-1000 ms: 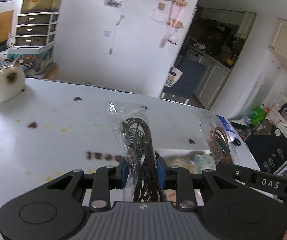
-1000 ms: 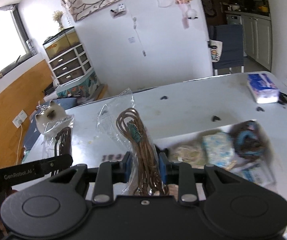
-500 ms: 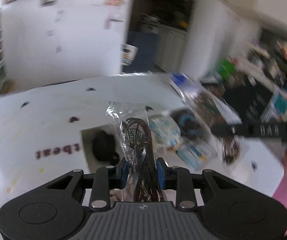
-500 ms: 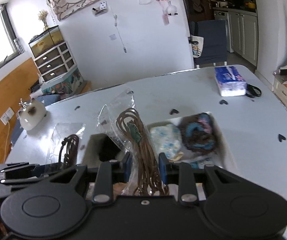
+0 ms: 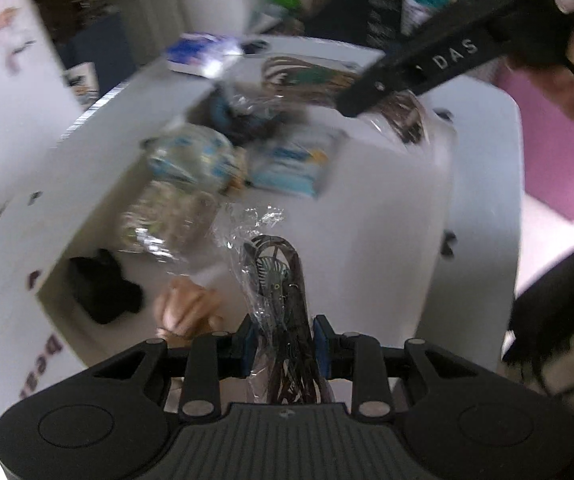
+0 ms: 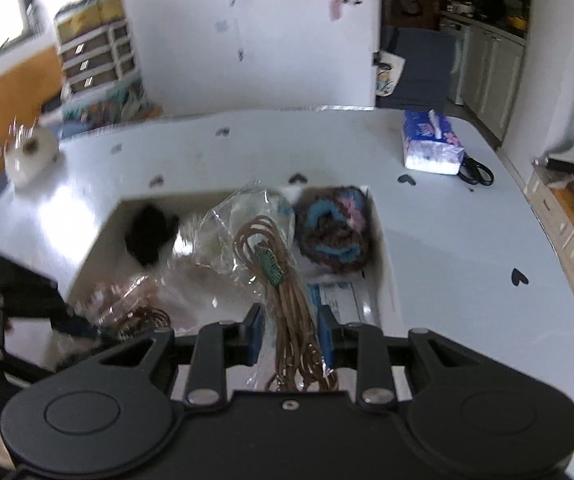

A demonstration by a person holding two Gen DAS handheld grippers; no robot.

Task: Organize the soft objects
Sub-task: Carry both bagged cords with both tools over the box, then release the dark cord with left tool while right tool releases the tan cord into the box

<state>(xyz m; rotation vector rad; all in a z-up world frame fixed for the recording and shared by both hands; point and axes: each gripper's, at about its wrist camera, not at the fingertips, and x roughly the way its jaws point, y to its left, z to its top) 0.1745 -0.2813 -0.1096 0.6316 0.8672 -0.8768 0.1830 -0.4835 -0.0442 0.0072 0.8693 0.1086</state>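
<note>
Left wrist view: the left gripper (image 5: 282,342) is pinching a clear plastic bag holding a dark brown cord bundle (image 5: 283,312), carried above the near end of a shallow white tray (image 5: 375,184) on the table (image 5: 483,152). Heavy motion blur limits detail. To do the step well, in my judgement, each bag should be lowered until it rests on the tray floor before the jaws part, and set on bare floor instead of on top of items already stored, with the two grippers kept apart over the tray.

Tray contents, left to right as this view shows them: a black soft item (image 5: 103,284), a crumpled clear packet (image 5: 163,220), a blue-patterned bundle (image 5: 191,160) and a flat blue-printed packet (image 5: 295,160); the far end is too blurred to itemise.

Right wrist view: the right gripper (image 6: 291,340) is clamped on a second clear bag containing a light brown cord bundle (image 6: 283,280), held over the tray's middle. A blue, pink and brown knitted item (image 6: 335,232) lies at the tray's right end. Outside the tray, a tissue pack (image 6: 431,144) sits on the table beside scissors (image 6: 477,171).
</note>
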